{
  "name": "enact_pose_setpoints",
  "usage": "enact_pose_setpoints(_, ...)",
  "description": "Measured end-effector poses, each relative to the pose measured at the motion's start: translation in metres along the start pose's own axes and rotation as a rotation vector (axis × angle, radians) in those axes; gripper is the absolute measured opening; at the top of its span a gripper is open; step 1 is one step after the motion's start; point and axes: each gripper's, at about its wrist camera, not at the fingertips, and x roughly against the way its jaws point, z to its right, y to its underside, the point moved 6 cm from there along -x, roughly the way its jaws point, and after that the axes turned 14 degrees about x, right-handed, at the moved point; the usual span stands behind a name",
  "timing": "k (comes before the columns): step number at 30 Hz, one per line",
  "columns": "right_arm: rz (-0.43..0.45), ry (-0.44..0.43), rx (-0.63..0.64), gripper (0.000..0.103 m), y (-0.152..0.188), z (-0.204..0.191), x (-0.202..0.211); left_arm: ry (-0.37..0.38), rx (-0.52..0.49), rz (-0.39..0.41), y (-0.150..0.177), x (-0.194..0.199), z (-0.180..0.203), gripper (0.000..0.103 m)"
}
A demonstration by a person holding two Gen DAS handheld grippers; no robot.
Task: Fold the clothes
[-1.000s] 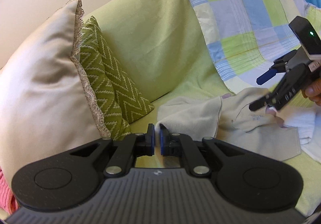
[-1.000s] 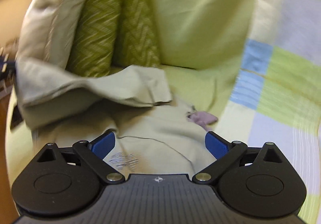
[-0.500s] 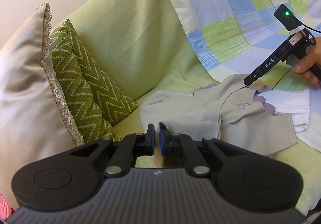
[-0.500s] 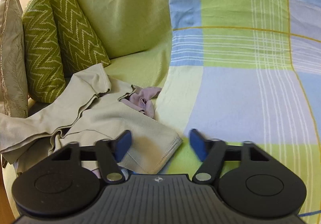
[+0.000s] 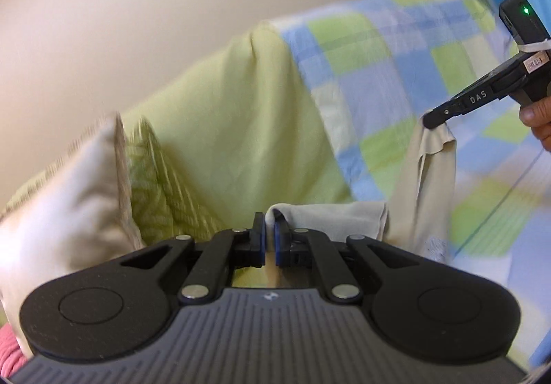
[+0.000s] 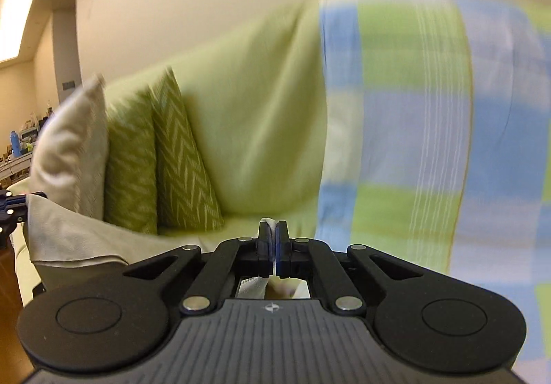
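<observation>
The beige garment (image 5: 427, 184) is held off the sofa seat, suspended between both sets of tongs. One edge of it is clamped in the left tongs (image 5: 269, 239), whose blue-padded fingers are closed to a narrow gap with a fold of cloth rising between the tips. From there the fabric runs rightward and upward to the right tongs (image 5: 434, 119), seen in the left wrist view at the upper right, where a corner is pinched and the cloth hangs down in a vertical drape. In the right wrist view the right tongs (image 6: 272, 239) are closed on a thin strip of pale fabric, and the rest of the garment (image 6: 72, 239) is seen stretching away to the near left. A hand (image 5: 538, 119) is seen on the right tool's handle. Behind the garment stands the green sofa back (image 6: 251, 108). A checked blue-and-green blanket (image 6: 413, 129) is draped over its right part. At the left, two green chevron cushions (image 6: 179, 157) and a cream cushion (image 6: 72, 150) lean against the sofa back. Both views are partly blurred.
</observation>
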Motion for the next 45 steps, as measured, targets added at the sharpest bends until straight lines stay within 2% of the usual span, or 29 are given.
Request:
enact_pose_setpoints(4,0.065,0.093,0.085,0.001,-0.049,0.029,0.073,0.092,0.05,0.073,-0.048,0.041,0.034,0.003)
enact_pose_setpoints(7,0.065,0.167,0.122,0.001,-0.059,0.069,0.127,0.195,0.09,0.091,-0.068,0.069,0.075,0.003)
enact_pose_setpoints(10,0.046,0.239,0.148,0.001,-0.06,0.101,0.173,0.32,0.133,0.062,-0.068,0.09,0.128,0.003)
enact_pose_setpoints(13,0.028,0.299,0.172,0.002,-0.055,0.124,0.21,0.432,0.116,0.014,-0.055,0.099,0.191,0.003)
enact_pose_setpoints(16,0.002,0.328,0.192,0.002,-0.05,0.15,0.223,0.54,0.124,-0.059,-0.033,0.097,0.252,0.004)
enact_pose_setpoints(18,-0.019,0.334,0.219,0.002,-0.044,0.164,0.214,0.606,0.135,-0.127,-0.012,0.087,0.291,0.004)
enact_pose_setpoints(21,-0.101,0.262,0.229,0.002,-0.022,0.179,0.17,0.713,0.111,-0.255,0.024,0.061,0.348,0.013)
enact_pose_setpoints(22,-0.132,0.255,0.234,0.009,-0.011,0.184,0.152,0.742,0.103,-0.295,0.035,0.053,0.365,0.025)
enact_pose_setpoints(23,-0.154,0.263,0.251,0.021,0.0,0.19,0.137,0.757,0.092,-0.317,0.043,0.044,0.376,0.028)
enact_pose_setpoints(27,-0.164,0.292,0.205,0.025,0.044,0.219,0.132,0.764,0.051,-0.358,0.06,0.014,0.396,0.03)
enact_pose_setpoints(30,-0.209,0.334,0.149,0.03,0.092,0.243,0.162,0.745,0.024,-0.36,0.061,-0.015,0.393,0.034)
enact_pose_setpoints(33,-0.247,0.367,0.033,0.036,0.137,0.265,0.203,0.737,-0.005,-0.365,0.051,-0.04,0.393,0.034)
enact_pose_setpoints(35,-0.257,0.377,-0.06,0.039,0.165,0.277,0.238,0.73,-0.033,-0.349,0.04,-0.054,0.391,0.038)
enact_pose_setpoints(37,-0.273,0.401,-0.116,0.041,0.19,0.282,0.27,0.715,-0.051,-0.334,0.028,-0.068,0.39,0.048)
enact_pose_setpoints(38,-0.282,0.414,-0.137,0.042,0.201,0.283,0.286,0.706,-0.057,-0.334,0.023,-0.076,0.391,0.049)
enact_pose_setpoints(42,-0.291,0.4,-0.196,0.045,0.23,0.279,0.325,0.701,-0.067,-0.362,0.013,-0.117,0.404,0.049)
enact_pose_setpoints(45,-0.311,0.376,-0.203,0.045,0.248,0.278,0.329,0.68,-0.09,-0.351,0.013,-0.156,0.417,0.049)
